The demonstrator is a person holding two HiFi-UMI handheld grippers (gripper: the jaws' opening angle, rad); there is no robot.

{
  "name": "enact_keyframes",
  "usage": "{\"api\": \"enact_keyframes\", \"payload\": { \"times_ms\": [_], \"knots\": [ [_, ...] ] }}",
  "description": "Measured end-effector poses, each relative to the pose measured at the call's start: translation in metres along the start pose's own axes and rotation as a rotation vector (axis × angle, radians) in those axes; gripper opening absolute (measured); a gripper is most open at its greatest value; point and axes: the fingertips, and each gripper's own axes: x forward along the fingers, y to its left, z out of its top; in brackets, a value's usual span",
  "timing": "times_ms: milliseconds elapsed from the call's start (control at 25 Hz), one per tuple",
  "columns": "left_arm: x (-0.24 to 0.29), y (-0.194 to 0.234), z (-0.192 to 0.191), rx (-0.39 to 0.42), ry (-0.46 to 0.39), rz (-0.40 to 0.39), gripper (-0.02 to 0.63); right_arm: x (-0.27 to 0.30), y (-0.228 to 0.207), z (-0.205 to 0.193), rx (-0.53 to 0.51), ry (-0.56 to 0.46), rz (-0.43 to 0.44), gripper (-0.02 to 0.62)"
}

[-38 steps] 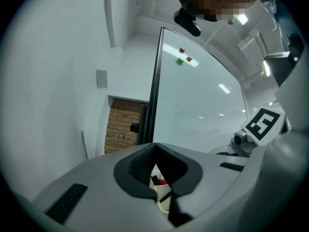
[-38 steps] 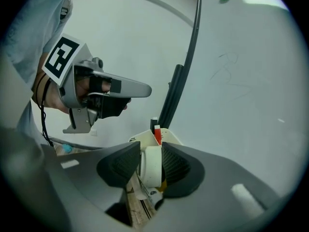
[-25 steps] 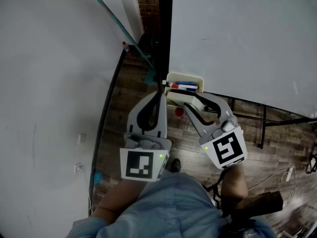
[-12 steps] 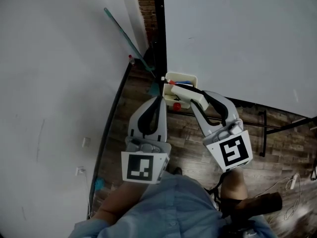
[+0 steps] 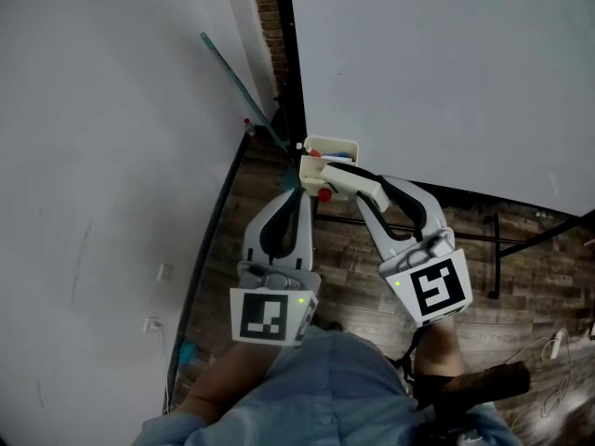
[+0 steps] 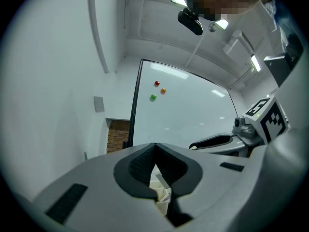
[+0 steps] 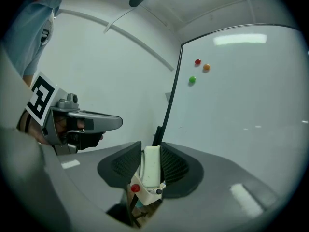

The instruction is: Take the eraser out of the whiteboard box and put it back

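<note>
**Eraser out of the whiteboard box, clamped in the right gripper**

The right gripper has its fingers closed on the cream eraser, the pads pressing its two long sides. The eraser's long axis runs along the fingers. Its free end juts past the fingertips toward the whiteboard, just above the whiteboard box at the board's lower left corner. The left gripper has its fingers shut together on nothing, with the tip just beside the eraser's free end. A second ago the right fingers were down at the box's front rim, with the markers inside in plain view. Now the lifted eraser hides most of the opening.
</note>
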Motion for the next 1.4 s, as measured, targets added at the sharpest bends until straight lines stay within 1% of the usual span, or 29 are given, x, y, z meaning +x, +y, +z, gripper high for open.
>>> {"api": "enact_keyframes", "payload": {
  "times_ms": [120, 200, 440, 720, 1080, 1400],
  "knots": [
    [-0.004, -0.009, 0.003, 0.028, 0.002, -0.011, 0.003, -0.007, -0.001, 0.004, 0.005, -0.015, -0.003, 0.123],
    [-0.006, -0.010, 0.005, 0.046, 0.008, -0.003, 0.003, -0.010, -0.001, 0.005, 0.002, -0.021, -0.006, 0.123],
    [-0.007, -0.010, 0.010, 0.029, -0.015, 0.002, 0.003, -0.013, -0.004, 0.009, 0.001, -0.031, -0.016, 0.123],
    [-0.003, -0.011, 0.007, 0.037, -0.003, -0.006, 0.003, -0.011, -0.007, 0.008, 0.008, -0.030, -0.019, 0.123],
    [0.007, -0.003, 0.000, 0.019, 0.011, -0.004, 0.003, 0.001, -0.015, 0.000, 0.017, -0.008, -0.023, 0.123],
    [0.020, 0.012, -0.010, -0.005, 0.027, 0.001, 0.003, 0.021, -0.019, -0.010, 0.012, 0.030, -0.005, 0.123]
  ]
}}
